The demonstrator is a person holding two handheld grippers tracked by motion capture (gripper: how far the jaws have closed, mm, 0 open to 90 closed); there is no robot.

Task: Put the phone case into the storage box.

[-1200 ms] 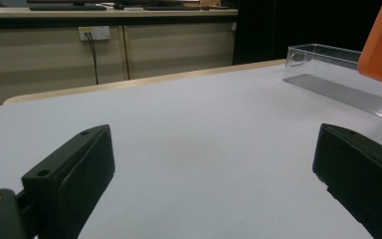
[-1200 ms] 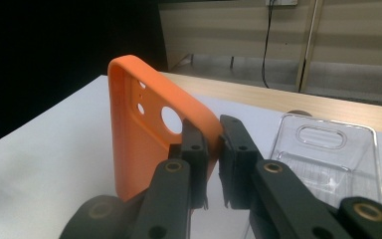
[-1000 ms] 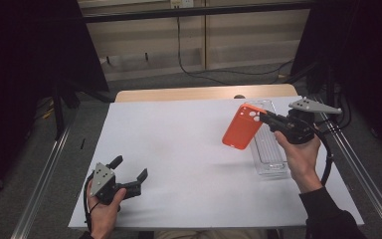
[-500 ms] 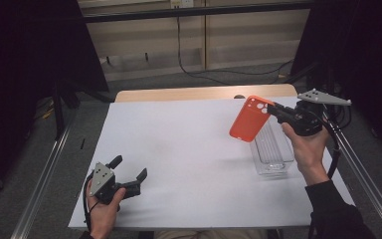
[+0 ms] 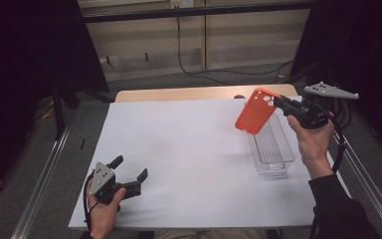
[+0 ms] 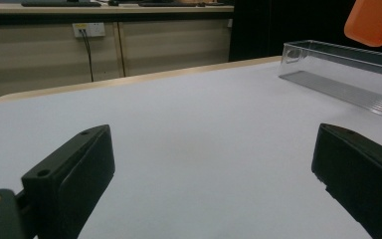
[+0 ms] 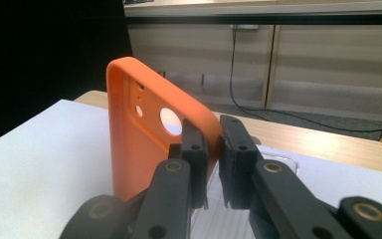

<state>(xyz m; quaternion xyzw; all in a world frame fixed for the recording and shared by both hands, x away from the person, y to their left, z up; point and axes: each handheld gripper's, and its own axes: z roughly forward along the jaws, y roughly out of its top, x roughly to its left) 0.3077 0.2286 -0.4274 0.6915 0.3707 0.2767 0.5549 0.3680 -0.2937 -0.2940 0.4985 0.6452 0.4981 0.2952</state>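
An orange phone case [image 5: 256, 111] hangs in the air above the far end of a clear plastic tray [image 5: 271, 147] at the table's right. My right gripper [image 5: 280, 103] is shut on the case's edge near the camera cutout; in the right gripper view the two pads pinch the orange phone case [image 7: 151, 129] between them at my right gripper [image 7: 214, 144]. My left gripper [image 5: 130, 174] rests on the white table sheet [image 5: 189, 149] near the front left corner, its jaws wide apart with nothing between them. From the left gripper view, the tray [image 6: 348, 79] and the case's lower corner [image 6: 373, 20] appear far right.
The clear tray lies lengthwise near the table's right edge. A strip of bare wooden table [image 5: 189, 93] shows past the white sheet. Metal rails [image 5: 45, 174] run along both sides of the table, and a cable [image 5: 194, 59] hangs at the back wall.
My right gripper has carried the orange case a little up and toward the far right, over the tray's far end. My left gripper has stayed in place.
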